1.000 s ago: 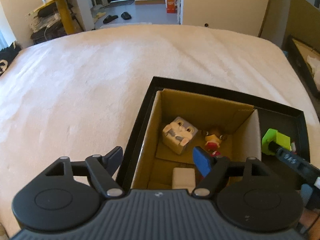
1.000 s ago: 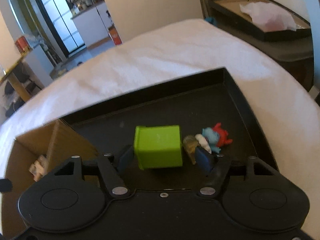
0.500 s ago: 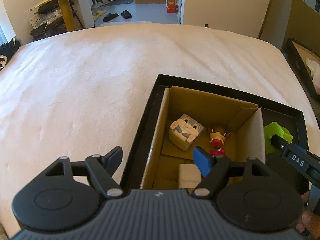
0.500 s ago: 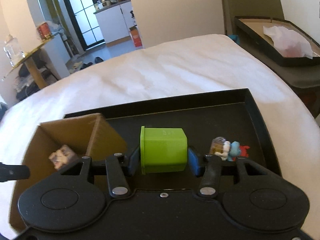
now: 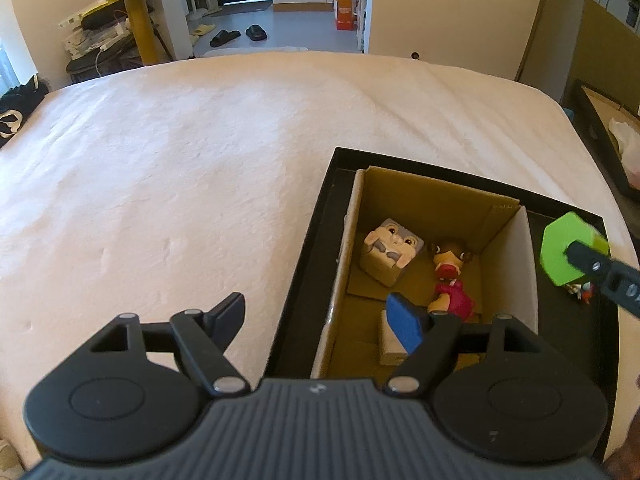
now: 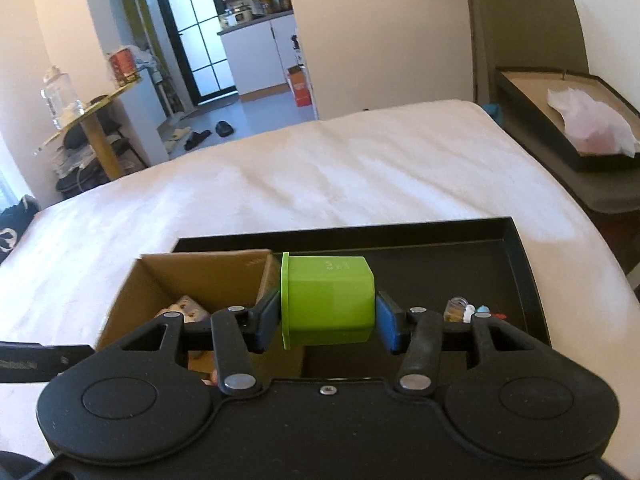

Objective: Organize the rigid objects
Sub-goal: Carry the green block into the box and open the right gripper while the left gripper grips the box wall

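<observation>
The right gripper (image 6: pixel 326 316) is clamped on the green cup (image 6: pixel 328 300), a pad on each of its two ends, so the cup lies on its side with its long axis running straight across the jaws, flanged rim toward the box (image 6: pixel 200 280). Its jaws have just been closing, and the cup now sits tight between them. The cup hangs above the black tray (image 6: pixel 520 264), just beside the box's near wall and on the side away from the bed. The move, I judge, turns on this: the box's open top lies to the rim side of the cup, so a short carry that way would put it over the opening.

The left gripper (image 5: pixel 320 316) stands wide with nothing between its fingers, poised over the box's bed-side wall.

Only the left view looks down into the box, showing a cube toy (image 5: pixel 390 250), a doll (image 5: pixel 450 276) and a pale block (image 5: pixel 390 344). Only the right view shows the small figures (image 6: pixel 468 310) on the tray beyond the cup.
</observation>
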The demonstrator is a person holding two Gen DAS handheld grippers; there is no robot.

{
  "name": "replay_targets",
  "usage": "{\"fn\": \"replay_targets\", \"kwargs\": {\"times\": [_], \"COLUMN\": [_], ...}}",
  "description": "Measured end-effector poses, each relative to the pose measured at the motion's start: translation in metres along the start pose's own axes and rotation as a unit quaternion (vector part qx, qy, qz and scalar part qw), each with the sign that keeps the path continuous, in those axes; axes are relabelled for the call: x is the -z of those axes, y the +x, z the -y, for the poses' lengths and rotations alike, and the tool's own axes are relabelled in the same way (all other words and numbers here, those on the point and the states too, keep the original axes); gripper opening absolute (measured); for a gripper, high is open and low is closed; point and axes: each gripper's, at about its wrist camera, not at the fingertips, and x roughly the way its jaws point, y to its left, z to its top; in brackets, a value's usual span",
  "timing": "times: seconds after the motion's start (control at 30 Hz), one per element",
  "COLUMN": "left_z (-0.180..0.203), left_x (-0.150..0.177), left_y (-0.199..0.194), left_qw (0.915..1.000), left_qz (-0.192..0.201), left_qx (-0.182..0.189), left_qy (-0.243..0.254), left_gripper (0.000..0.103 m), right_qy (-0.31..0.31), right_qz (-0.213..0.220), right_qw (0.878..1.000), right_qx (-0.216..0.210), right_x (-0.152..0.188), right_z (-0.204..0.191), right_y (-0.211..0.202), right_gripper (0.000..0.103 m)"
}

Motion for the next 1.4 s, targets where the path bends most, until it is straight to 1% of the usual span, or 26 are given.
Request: {"fn": "replay_targets", "kwargs": {"times": [0.1, 0.23, 0.4, 0.57, 0.73, 0.97, 1.13, 1.23, 1.3, 1.33, 1.4], "left_z": [-0.003, -0.006, -0.012, -0.022, -0.029, -0.037, -0.04, -0.041, -0.042, -0.041, -0.041], "left_x": [0.001, 0.002, 0.003, 0.004, 0.008, 0.019, 0.028, 0.033, 0.035, 0.035, 0.036], "left_y": [-0.002, -0.007, -0.012, -0.012, -0.006, 0.007, 0.015, 0.019, 0.022, 0.023, 0.026], "left_qw": [1.0, 0.9998, 0.9995, 0.9993, 0.9987, 0.9974, 0.9958, 0.9949, 0.9938, 0.9934, 0.9927], "left_qz": [-0.001, 0.001, 0.005, 0.009, 0.004, -0.003, -0.011, -0.011, -0.015, -0.017, -0.02], "left_qx": [0.005, 0.018, 0.029, 0.036, 0.048, 0.071, 0.091, 0.1, 0.11, 0.113, 0.119], "left_qy": [-0.006, -0.007, -0.007, -0.011, -0.016, -0.007, -0.001, 0.001, 0.003, 0.004, 0.004], "left_gripper": [0.076, 0.076, 0.076, 0.076, 0.076, 0.076, 0.073, 0.064, 0.051, 0.048, 0.037], "right_qy": [-0.001, -0.011, -0.017, -0.031, -0.049, -0.063, -0.076, -0.079, -0.08, -0.077, -0.066], "right_qz": [0.006, 0.014, 0.009, 0.005, -0.009, -0.036, -0.055, -0.066, -0.071, -0.074, -0.085], "right_qw": [1.0, 1.0, 0.999, 0.999, 0.998, 0.994, 0.992, 0.99, 0.99, 0.989, 0.988], "right_qx": [-0.014, -0.02, -0.032, -0.043, -0.049, -0.078, -0.085, -0.092, -0.095, -0.098, -0.11], "right_x": [-0.005, -0.013, -0.014, -0.013, -0.009, -0.004, 0.003, 0.005, 0.008, 0.008, 0.01], "right_z": [-0.004, -0.005, -0.008, -0.024, -0.041, -0.064, -0.078, -0.084, -0.087, -0.088, -0.087], "right_y": [-0.011, -0.019, -0.019, -0.02, -0.016, -0.007, 0.0, 0.006, 0.008, 0.01, 0.013], "right_gripper": [0.049, 0.049, 0.049, 0.049, 0.049, 0.049, 0.049, 0.049, 0.049, 0.049, 0.049]}}
